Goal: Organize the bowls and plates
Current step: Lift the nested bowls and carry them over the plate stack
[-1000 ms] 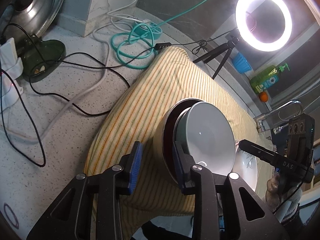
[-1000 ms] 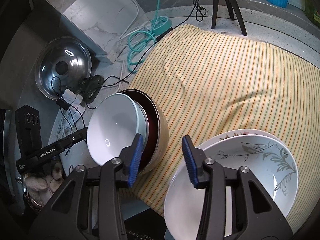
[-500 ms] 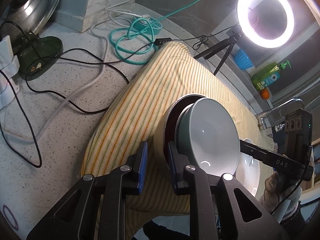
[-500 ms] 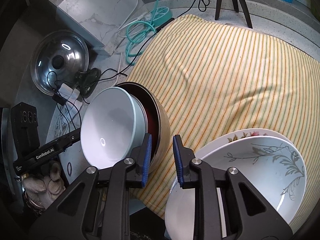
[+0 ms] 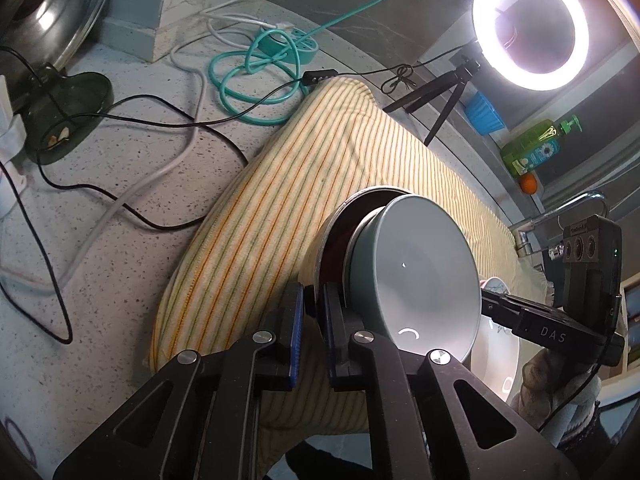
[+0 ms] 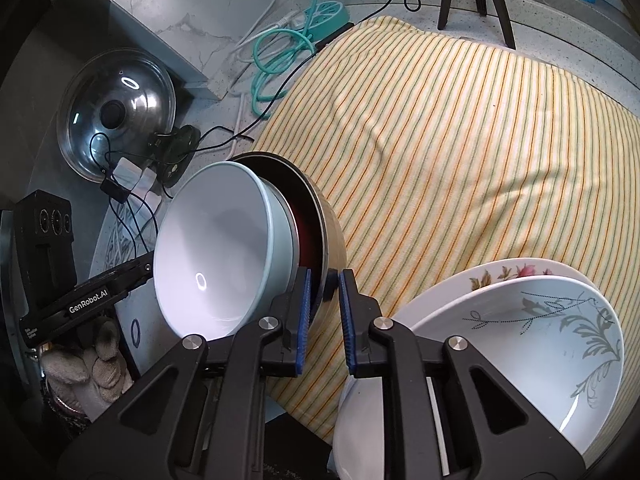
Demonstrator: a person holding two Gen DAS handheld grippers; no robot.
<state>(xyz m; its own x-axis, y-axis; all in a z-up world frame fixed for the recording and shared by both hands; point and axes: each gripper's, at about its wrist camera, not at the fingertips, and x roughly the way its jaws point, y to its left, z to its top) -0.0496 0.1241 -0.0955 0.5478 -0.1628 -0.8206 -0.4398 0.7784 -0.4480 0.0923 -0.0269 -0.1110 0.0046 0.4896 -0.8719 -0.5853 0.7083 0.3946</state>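
both grippers are clamped on the rim of the same tan bowl, pale blue bowl nested inside, at the striped cloth's edge. only the right wrist view shows the 2 floral plates beside the right gripper. left gripper view gets the ring light and teal cable; plates mostly hidden there.

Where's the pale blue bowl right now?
The pale blue bowl sits nested in the tan bowl at the striped cloth's near-left edge, left of the stacked plates in the right wrist view.
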